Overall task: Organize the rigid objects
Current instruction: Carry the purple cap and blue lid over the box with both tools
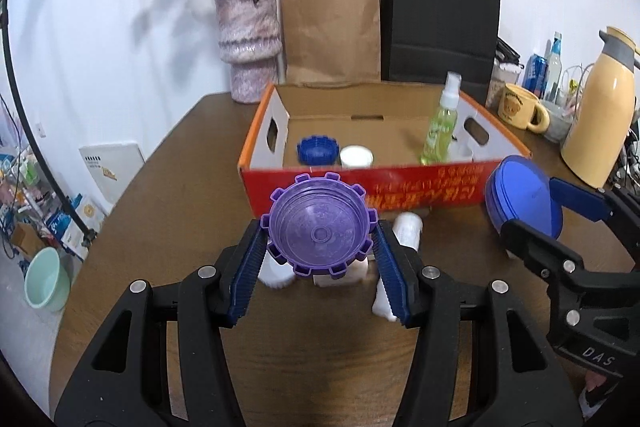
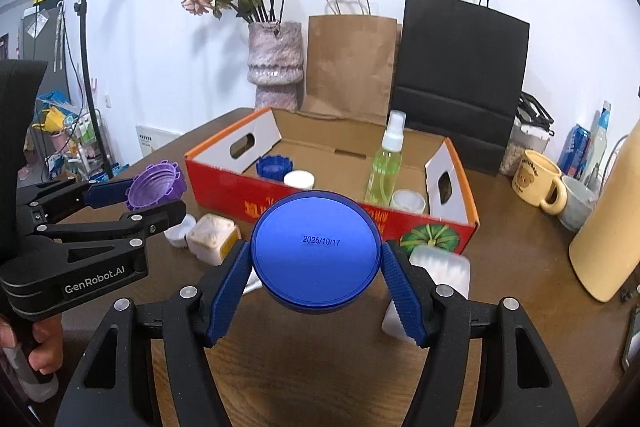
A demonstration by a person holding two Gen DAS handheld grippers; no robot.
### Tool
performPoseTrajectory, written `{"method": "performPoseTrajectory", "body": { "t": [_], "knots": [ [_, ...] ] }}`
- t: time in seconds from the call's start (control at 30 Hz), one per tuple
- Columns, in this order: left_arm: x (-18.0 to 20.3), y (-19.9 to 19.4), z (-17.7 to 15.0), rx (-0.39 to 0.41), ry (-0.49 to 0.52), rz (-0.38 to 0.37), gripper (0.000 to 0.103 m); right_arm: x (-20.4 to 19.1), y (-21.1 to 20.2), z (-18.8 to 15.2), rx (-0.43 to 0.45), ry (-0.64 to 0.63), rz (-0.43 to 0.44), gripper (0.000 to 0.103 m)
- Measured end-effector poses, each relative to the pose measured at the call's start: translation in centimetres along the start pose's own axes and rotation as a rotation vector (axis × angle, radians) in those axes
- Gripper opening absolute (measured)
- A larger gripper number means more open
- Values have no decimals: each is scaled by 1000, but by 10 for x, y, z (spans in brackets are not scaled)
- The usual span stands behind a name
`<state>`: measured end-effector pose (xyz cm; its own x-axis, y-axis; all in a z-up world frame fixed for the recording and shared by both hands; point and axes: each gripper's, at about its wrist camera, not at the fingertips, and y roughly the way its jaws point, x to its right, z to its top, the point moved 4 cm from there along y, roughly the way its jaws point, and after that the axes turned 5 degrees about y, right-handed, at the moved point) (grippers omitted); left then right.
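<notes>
My left gripper is shut on a purple notched cap, held above the table in front of the red cardboard box. It also shows in the right wrist view. My right gripper is shut on a round blue tin stamped 2025/10/17, also just in front of the box. Inside the box stand a blue notched cap, a white jar and a green spray bottle. Small white containers lie on the table under the grippers.
A vase of dried roses, a brown paper bag and a black bag stand behind the box. A yellow mug, a cream thermos, cans and bottles crowd the right side. The wooden table's edge curves at left.
</notes>
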<state>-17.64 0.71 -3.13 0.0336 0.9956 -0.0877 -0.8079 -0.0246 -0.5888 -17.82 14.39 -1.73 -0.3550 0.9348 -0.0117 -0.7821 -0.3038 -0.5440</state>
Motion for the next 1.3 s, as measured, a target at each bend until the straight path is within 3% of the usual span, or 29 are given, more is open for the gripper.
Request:
{"method": "performPoseTrajectory", "body": {
  "t": [0.5, 1.3],
  "knots": [
    [-15, 15, 57, 71, -32, 16, 51, 6, 27, 51, 52, 17, -18, 71],
    [-25, 82, 106, 76, -82, 60, 50, 31, 113, 91, 3, 43, -35, 71]
  ]
}}
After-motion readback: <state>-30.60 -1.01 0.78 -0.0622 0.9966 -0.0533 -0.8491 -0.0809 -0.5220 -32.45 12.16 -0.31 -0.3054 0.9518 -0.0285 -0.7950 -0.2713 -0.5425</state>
